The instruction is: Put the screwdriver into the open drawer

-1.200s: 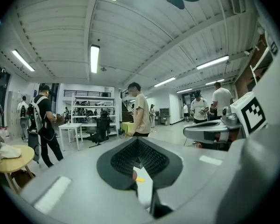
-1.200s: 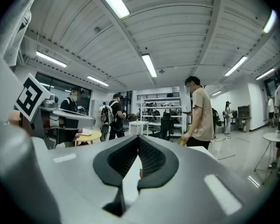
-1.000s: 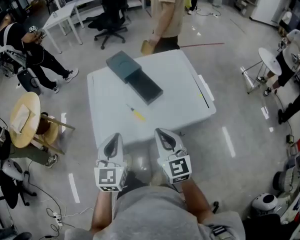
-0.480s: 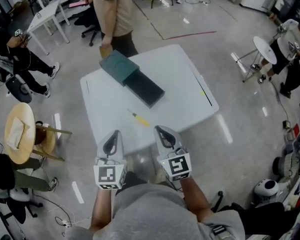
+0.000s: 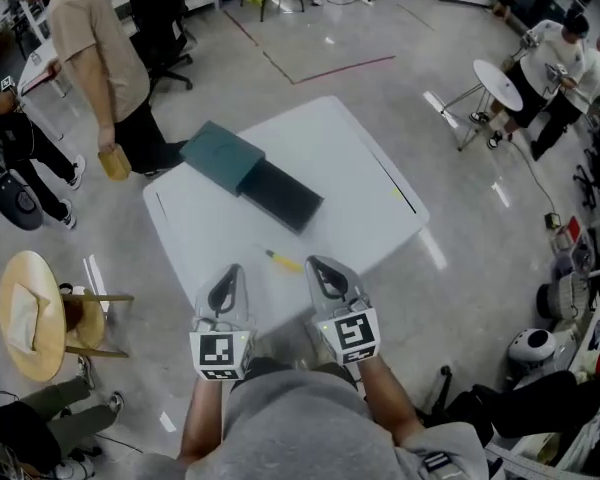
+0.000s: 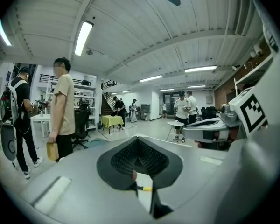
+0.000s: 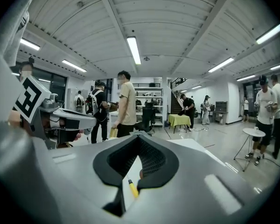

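A yellow-handled screwdriver (image 5: pixel 283 261) lies on the white table (image 5: pixel 350 178), near its front edge. Behind it stands a dark green cabinet (image 5: pixel 220 155) with its dark drawer (image 5: pixel 288 197) pulled open toward me. My left gripper (image 5: pixel 228 274) and right gripper (image 5: pixel 321 266) hang side by side over the table's near edge, both shut and empty. The screwdriver lies just ahead, between them. It shows through the slit of the shut jaws in the left gripper view (image 6: pixel 146 188) and in the right gripper view (image 7: pixel 131 188).
A person in a beige shirt (image 5: pixel 92 40) stands at the table's far left, holding a small tan object. A round wooden stool (image 5: pixel 28 315) stands at the left, and a small round white table (image 5: pixel 504 84) with people stands at the far right. A black strip (image 5: pixel 397 184) lies along the table's right side.
Both grippers have advanced over the table's near edge toward the screwdriver. The person in beige has walked from behind the table round to its left.
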Demonstrator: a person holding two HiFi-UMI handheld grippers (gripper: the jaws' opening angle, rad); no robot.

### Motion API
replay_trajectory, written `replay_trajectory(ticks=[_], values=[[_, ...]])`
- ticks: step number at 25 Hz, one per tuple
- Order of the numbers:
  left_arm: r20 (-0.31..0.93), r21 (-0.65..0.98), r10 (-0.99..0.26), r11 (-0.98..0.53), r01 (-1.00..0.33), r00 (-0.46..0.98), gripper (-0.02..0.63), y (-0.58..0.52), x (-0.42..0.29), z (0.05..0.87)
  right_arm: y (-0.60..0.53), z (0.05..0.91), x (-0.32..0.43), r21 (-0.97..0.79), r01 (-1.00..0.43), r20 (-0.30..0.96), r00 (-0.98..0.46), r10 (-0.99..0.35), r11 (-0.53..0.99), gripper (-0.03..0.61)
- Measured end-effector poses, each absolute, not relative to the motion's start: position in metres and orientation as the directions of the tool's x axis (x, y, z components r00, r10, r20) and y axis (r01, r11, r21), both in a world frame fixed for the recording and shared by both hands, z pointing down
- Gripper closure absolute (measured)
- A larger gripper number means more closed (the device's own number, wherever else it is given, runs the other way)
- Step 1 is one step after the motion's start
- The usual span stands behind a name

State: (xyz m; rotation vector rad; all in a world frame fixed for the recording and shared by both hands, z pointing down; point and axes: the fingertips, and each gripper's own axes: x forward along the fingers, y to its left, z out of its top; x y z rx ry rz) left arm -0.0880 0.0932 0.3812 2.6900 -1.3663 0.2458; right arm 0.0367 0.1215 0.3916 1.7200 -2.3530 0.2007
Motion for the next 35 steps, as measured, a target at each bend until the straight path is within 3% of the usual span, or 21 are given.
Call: replay_trajectory(ticks=[18,35], values=[[0.235,0.101,-0.650,-0.723,-0.684,0.722,0.603,0.056,-0.107,0.418,0.105,0.439,0.008,0.047,-0.989,0.388,-0.114,-0.915,0.144,0.575],[0.403,0.146,-0.629,-0.673,-0.725,0.665,0.603,0.037,-0.093,0.508,0.073,0.530,0.024,-0.030,-0.976,0.539,-0.198,-0.819,0.216,0.575]])
